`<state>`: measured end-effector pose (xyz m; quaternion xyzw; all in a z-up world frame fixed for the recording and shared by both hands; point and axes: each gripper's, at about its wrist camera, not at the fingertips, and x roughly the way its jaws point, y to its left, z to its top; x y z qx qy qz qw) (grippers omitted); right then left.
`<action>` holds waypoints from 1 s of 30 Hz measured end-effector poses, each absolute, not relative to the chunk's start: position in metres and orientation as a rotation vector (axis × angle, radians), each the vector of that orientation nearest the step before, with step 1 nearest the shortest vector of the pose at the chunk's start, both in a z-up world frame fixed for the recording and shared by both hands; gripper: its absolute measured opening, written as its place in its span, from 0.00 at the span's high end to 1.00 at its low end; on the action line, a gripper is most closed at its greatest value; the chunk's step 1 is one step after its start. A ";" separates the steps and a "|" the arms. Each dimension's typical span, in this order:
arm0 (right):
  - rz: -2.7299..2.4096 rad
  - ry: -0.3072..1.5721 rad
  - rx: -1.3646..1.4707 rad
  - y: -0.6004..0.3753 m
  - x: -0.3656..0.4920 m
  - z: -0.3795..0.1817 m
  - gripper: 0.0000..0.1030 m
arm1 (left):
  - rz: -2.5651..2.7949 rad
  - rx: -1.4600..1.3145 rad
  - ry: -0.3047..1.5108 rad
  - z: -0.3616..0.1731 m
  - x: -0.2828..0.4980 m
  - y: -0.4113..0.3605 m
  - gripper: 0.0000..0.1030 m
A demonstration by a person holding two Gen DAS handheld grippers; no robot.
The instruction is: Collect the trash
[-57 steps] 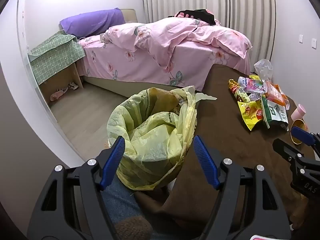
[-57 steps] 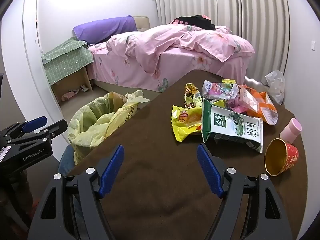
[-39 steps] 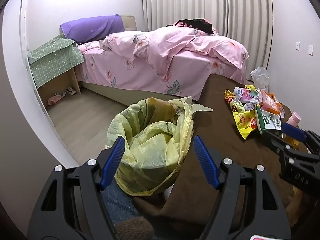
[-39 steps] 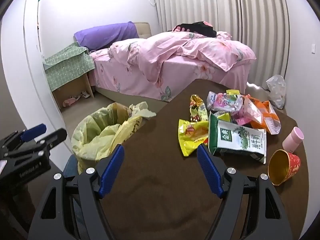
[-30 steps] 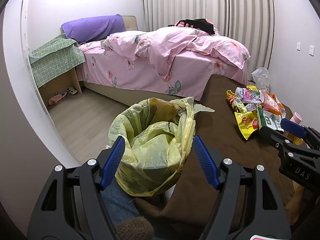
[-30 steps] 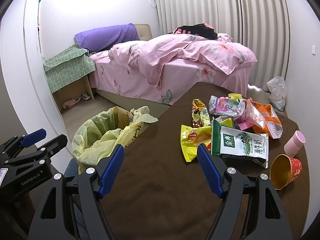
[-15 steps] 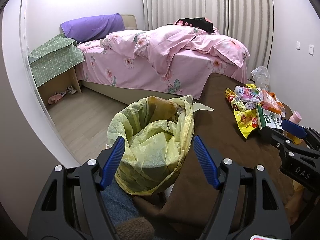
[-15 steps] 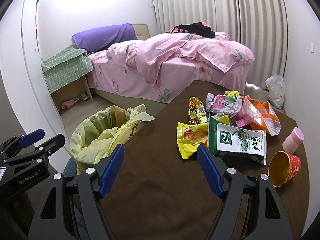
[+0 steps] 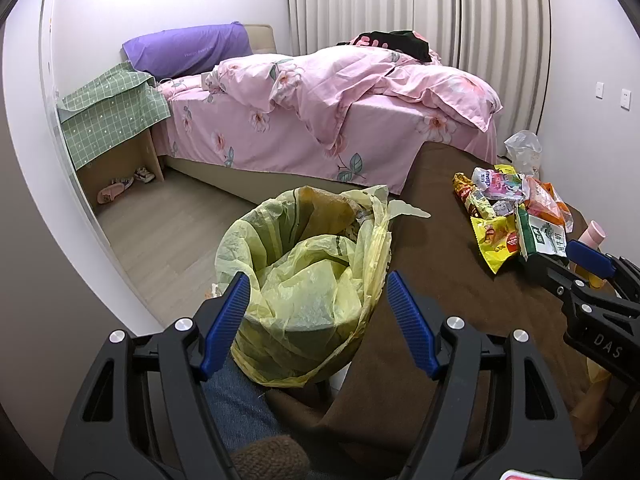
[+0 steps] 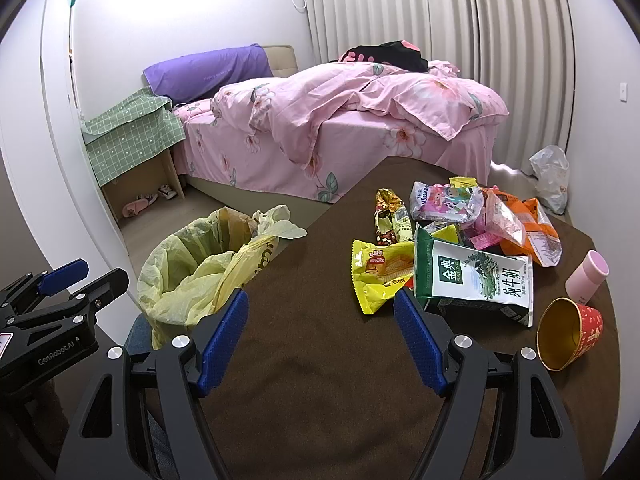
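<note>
Gaping wide with nothing between its jaws, the right gripper (image 10: 320, 332) hangs low in the right-wrist frame over bare brown cloth (image 10: 320, 380), short of the litter. The left gripper (image 9: 318, 316) is just as wide apart and empty, framing the bin (image 9: 304, 280) at the centre of its own view.

The trash sits right of centre in the right-wrist frame: a yellow wrapper (image 10: 380, 276) nearest, touching the milk bag (image 10: 476, 280) beside it, then a heap of wrappers (image 10: 480, 212) behind, with a red cup (image 10: 568, 332) lying on its side at the right edge and a pink cup (image 10: 588, 276) just above it.

The step in hand looks like the first reach, and the yellow wrapper seems the sensible pick. To do it well:

- Come in low and along the cloth, aiming at the wrapper's near corner, which pokes clear of the milk bag.
- Close on a raised crinkle, not the flat film, or the pads will likely slide off or pinch the cloth.
- Lift before swinging, so the milk bag is not dragged along.

The bin stands off the table's left edge, its yellow liner (image 10: 192, 276) slumped inward, so a light wrapper could catch on a fold; the left gripper is well placed to hold the liner's rim open.
</note>
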<state>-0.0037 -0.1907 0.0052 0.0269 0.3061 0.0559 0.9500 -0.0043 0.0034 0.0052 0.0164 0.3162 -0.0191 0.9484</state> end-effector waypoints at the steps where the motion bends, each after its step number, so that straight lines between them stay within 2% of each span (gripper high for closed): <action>1: 0.115 0.623 0.055 -0.191 -0.004 0.005 0.30 | -0.039 0.033 0.643 0.005 -0.004 0.003 0.34; 30: 0.116 0.622 0.053 -0.190 -0.003 0.006 0.30 | -0.036 0.028 0.648 0.003 -0.004 0.007 0.34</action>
